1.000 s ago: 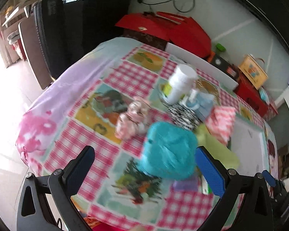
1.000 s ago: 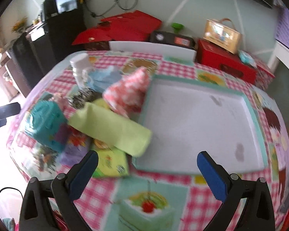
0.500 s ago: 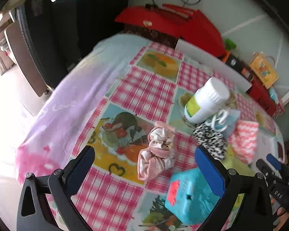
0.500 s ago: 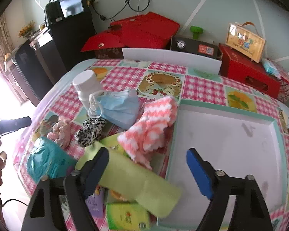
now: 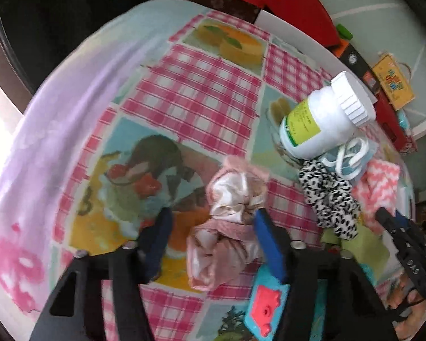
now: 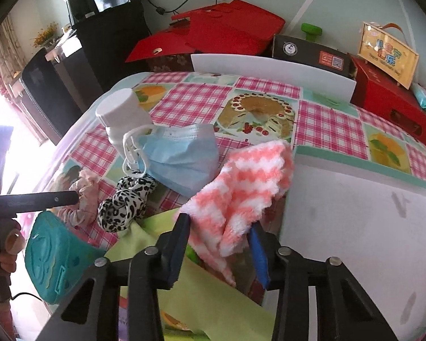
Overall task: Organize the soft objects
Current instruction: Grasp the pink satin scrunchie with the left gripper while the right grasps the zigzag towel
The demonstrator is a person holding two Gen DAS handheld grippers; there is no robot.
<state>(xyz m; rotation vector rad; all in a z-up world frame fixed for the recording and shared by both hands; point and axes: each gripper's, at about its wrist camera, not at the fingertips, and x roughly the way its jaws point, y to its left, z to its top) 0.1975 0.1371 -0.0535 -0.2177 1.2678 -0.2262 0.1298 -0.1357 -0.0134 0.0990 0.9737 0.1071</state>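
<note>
**Both tools closing on soft items**

The left tool [image 5: 210, 244] was closing around the pink satin scrunchie [image 5: 227, 227] on the tabletop [image 5: 201, 91]. The right tool [image 6: 218, 244] was closing around the pink-and-white fleece cloth [image 6: 241, 187], beside the white tray [image 6: 355, 227].
</note>
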